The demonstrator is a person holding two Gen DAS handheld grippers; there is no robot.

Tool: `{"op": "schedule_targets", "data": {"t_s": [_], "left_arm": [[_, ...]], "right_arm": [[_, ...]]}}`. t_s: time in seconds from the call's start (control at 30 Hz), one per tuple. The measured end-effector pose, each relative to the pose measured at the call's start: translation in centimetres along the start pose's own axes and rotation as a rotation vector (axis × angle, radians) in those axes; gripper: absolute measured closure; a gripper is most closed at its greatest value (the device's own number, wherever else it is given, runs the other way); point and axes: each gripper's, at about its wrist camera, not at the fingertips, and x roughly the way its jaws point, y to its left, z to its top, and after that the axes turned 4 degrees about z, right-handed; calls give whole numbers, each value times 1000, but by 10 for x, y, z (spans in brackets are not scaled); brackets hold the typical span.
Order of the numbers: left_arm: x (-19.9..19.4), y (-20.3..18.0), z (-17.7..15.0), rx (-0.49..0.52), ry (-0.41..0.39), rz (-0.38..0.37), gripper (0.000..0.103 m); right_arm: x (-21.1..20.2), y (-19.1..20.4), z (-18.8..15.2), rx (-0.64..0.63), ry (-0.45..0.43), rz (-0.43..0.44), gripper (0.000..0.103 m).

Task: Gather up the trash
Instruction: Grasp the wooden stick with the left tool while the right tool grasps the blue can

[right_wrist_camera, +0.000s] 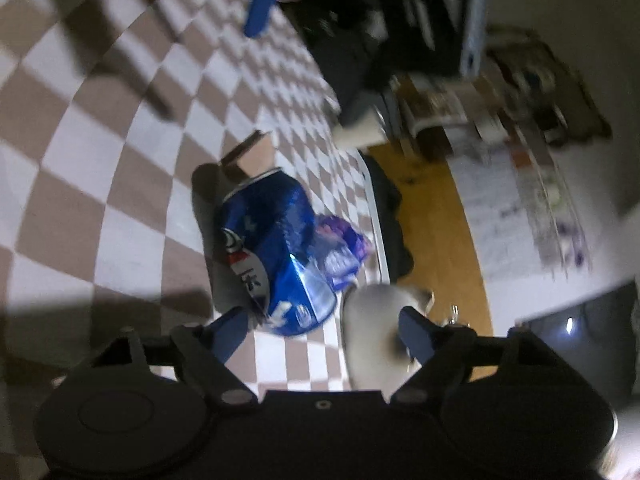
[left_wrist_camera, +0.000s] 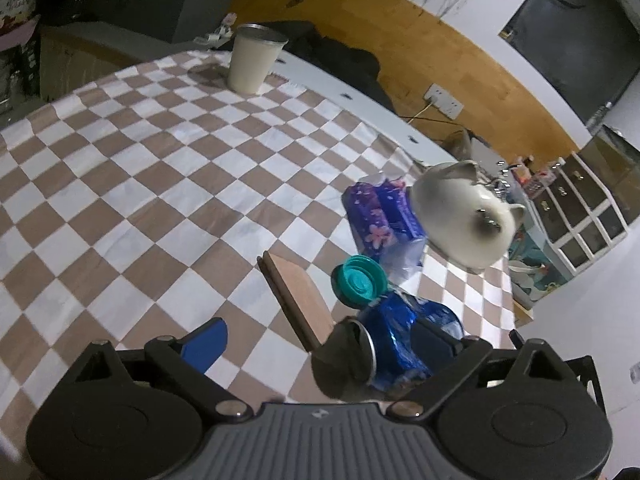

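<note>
Dim room, one sharp view and one smeared

From my left claw the checkered cloth [left_wrist_camera: 160, 168] reads evenly lit and fairly crisp, bending hard toward the rim; only the plush cat [left_wrist_camera: 464, 220] at 3 o'clock is soft. My right view is darker and streaked with motion blur, worst from 12 to 3 o'clock, with heavy shadows at 9 and a glint on the crushed blue can [right_wrist_camera: 276, 248].

cloth: checkered tablecloth [left_wrist_camera: 160, 168] | cup: cream [left_wrist_camera: 254, 60], far edge | plush: white [left_wrist_camera: 464, 216], right edge
</note>
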Motion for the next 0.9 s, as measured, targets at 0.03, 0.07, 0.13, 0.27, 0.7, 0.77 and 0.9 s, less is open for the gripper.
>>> {"op": "schedule_targets", "data": {"t_s": [0.03,0.07,0.13,0.27,0.7,0.77,0.9], "left_arm": [[6,0,2,-3,7,5,8],[11,0,3,-5,15,11,9],[23,1,7,-6,31,23,11],[39,1,14,-2,35,44,11],[67,-5,17,14,40,107,18],[72,-9,16,26,46,118,21],[78,-21,13,60,14,155,26]], "right_arm": [[5,2,0,-28,-15,-1,22],[9,5,-1,-53,-28,0,25],[17,7,-1,-88,-55,5,33],[33,9,2,-131,-98,17,49],[23,-44,13,241,6,227,76],[13,-55,10,329,40,276,76],[-4,-81,-4,621,143,411,76]]}}
